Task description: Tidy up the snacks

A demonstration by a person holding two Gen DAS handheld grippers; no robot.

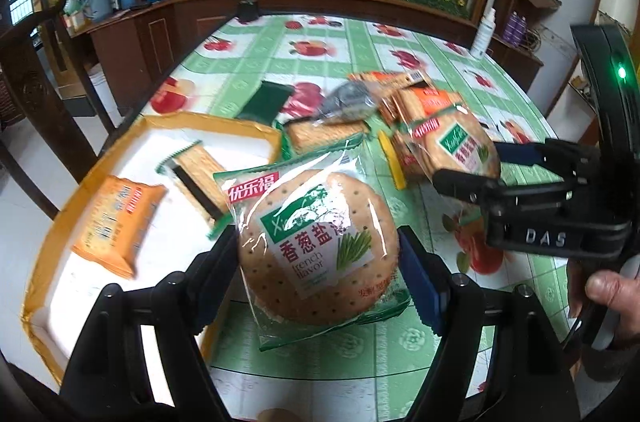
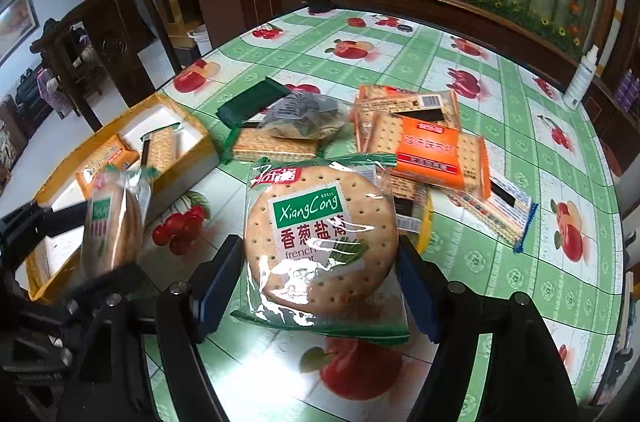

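My left gripper [image 1: 318, 254] is shut on a round French-flavor cracker pack [image 1: 316, 234], held above the table beside the yellow-rimmed white box [image 1: 248, 130]. The box holds an orange cracker pack [image 1: 116, 226] and a green-edged square cracker pack [image 1: 198, 178]. My right gripper [image 2: 320, 258] is shut on another round cracker pack [image 2: 320, 238], lifted over the table; it shows in the left wrist view [image 1: 464, 146] too. The left gripper with its pack [image 2: 112, 222] shows at the left of the right wrist view, over the box [image 2: 188, 154].
A pile of snack packs lies mid-table: orange cracker packs [image 2: 428, 146], a grey bag [image 2: 300, 114], a dark green pack [image 2: 252, 102], a blue-edged pack [image 2: 500, 206]. A white spray bottle [image 2: 580, 78] stands at the far right edge. Wooden chairs [image 2: 116, 34] stand left.
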